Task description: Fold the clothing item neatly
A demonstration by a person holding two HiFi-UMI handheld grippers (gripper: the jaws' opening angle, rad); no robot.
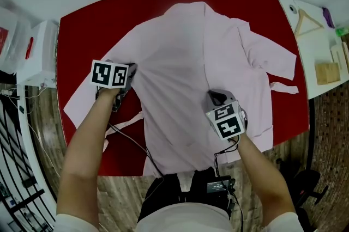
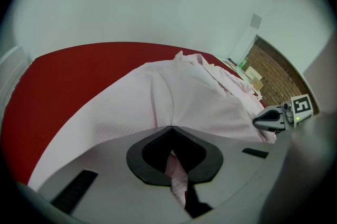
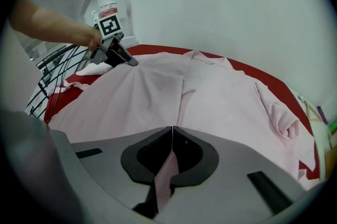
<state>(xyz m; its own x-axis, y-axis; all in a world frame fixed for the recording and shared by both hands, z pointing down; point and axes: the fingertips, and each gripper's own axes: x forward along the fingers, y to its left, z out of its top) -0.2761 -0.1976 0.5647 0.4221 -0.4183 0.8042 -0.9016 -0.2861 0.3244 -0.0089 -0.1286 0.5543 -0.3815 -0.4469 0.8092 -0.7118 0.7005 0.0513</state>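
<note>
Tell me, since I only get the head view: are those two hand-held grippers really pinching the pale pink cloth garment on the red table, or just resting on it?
Observer: The left gripper view shows the left gripper with its jaws shut on a pinched ridge of the pale pink cloth garment.
Operator: And the other one?
Observer: In the right gripper view, the right gripper is shut on a fold as well. A strip of the pink cloth shows in the opening behind its closed tips.
Operator: Is the cloth flat near the pinches?
Observer: No. In each gripper view a crease in the cloth runs straight up to the closed tips.
</note>
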